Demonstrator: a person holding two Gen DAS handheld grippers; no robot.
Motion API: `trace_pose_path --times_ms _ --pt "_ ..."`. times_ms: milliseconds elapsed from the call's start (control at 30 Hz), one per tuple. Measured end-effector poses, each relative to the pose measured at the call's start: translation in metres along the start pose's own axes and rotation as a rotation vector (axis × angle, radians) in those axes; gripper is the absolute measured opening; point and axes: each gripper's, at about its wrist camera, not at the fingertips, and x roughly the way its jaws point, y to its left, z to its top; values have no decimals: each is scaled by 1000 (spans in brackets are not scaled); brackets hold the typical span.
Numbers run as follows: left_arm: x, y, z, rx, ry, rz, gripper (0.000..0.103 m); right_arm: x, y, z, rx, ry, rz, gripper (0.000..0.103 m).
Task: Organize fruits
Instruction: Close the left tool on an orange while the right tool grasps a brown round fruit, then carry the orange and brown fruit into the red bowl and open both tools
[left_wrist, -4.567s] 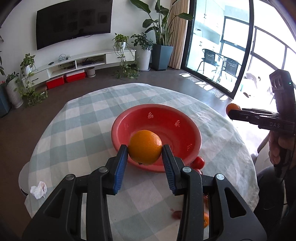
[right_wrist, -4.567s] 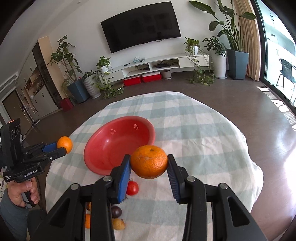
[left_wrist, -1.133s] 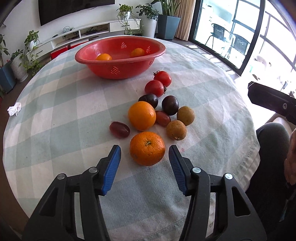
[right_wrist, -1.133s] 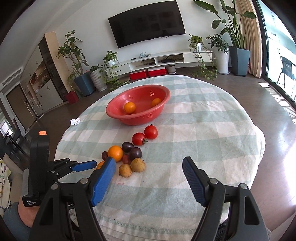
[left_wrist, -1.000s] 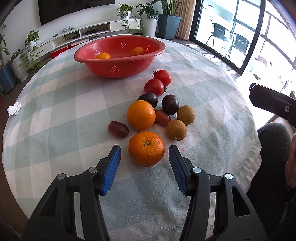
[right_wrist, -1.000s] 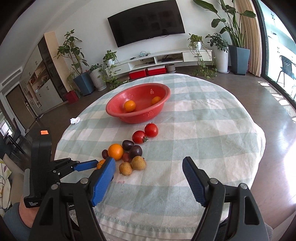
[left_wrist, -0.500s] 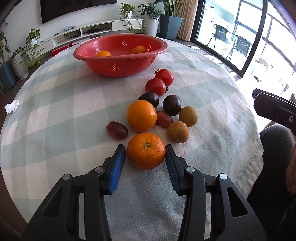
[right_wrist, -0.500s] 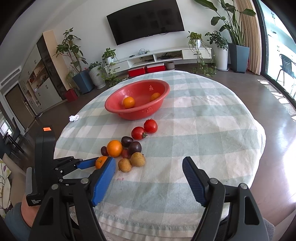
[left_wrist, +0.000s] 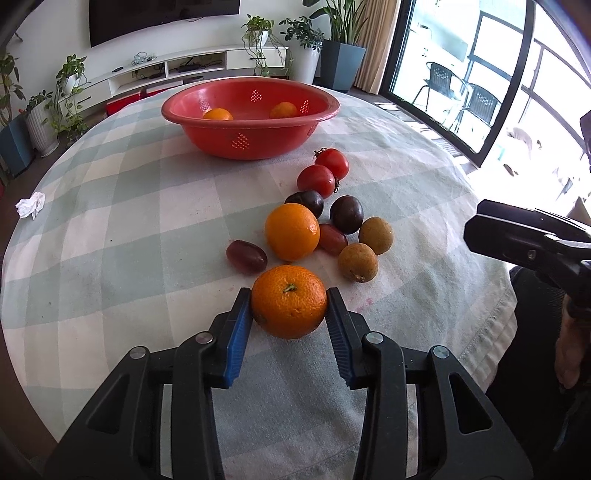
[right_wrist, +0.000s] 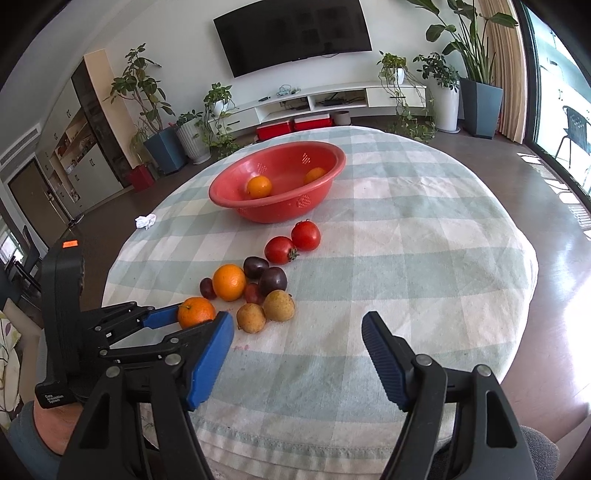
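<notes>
**Mandarin clamped in your left gripper, still on the cloth**

Your left gripper (left_wrist: 289, 308) has just been closing, and its blue pads (left_wrist: 236, 332) now press both flanks of the mandarin (left_wrist: 289, 301), stem end up. The fruit rests on the checked tablecloth (left_wrist: 122, 236) at the near end of the loose pile. In the right wrist view the same gripper (right_wrist: 192, 319) reaches in from the left edge, with your hand (right_wrist: 48, 424) below its grip.

Your right gripper (right_wrist: 297, 343) has its jaws well apart after narrowing a little, with nothing between them, only bare cloth (right_wrist: 406, 258). It hangs above the near edge of the table, right of the pile.

Just beyond the mandarin lies an orange (left_wrist: 291, 232), with a dark red grape (left_wrist: 246, 256) to its left and a second grape (left_wrist: 332, 239) touching its right side. Two brownish round fruits (left_wrist: 357, 262) sit beside that, and two dark plums (left_wrist: 346, 214) lie behind the orange. Further on, two tomatoes (left_wrist: 316, 180) lie side by side.

The red perforated bowl (left_wrist: 247, 142) stands beyond the tomatoes, apart from them. It holds two oranges (left_wrist: 218, 114), one at the left and one at the right. A crumpled white tissue (left_wrist: 30, 205) lies at the far left edge of the cloth.
</notes>
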Motion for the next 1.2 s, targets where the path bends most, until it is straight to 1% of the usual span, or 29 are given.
trace_pose_path --times_ms 33,100,133,200,367,567,733,900,1033,1133,1200 --pt "-3 2 -1 -3 -6 -4 37 4 0 0 3 8 2 71" --pt "-8 4 -4 -4 -10 -6 37 12 1 3 13 29 4 62" --pt "-9 6 -6 -7 -11 -10 37 16 1 4 17 41 5 61" --pt "-12 9 -9 -14 -15 -18 37 25 2 7 26 62 18 54" --pt "-17 16 -14 -28 -36 -42 37 46 7 10 21 103 4 47" --pt "-17 22 -16 -43 -49 -68 37 64 4 11 44 147 14 45" --pt "-18 26 -17 -53 -58 -81 37 70 0 15 67 154 40 44" --pt "-18 26 -17 -56 -60 -84 37 73 -2 16 98 170 106 37" --pt "-16 25 -17 -51 -61 -81 37 75 -3 16 118 181 148 35" --pt "-16 24 -17 -49 -62 -80 37 76 -9 15 157 188 174 30" --pt "-15 24 -17 -50 -63 -77 37 75 -12 13 173 187 189 30"
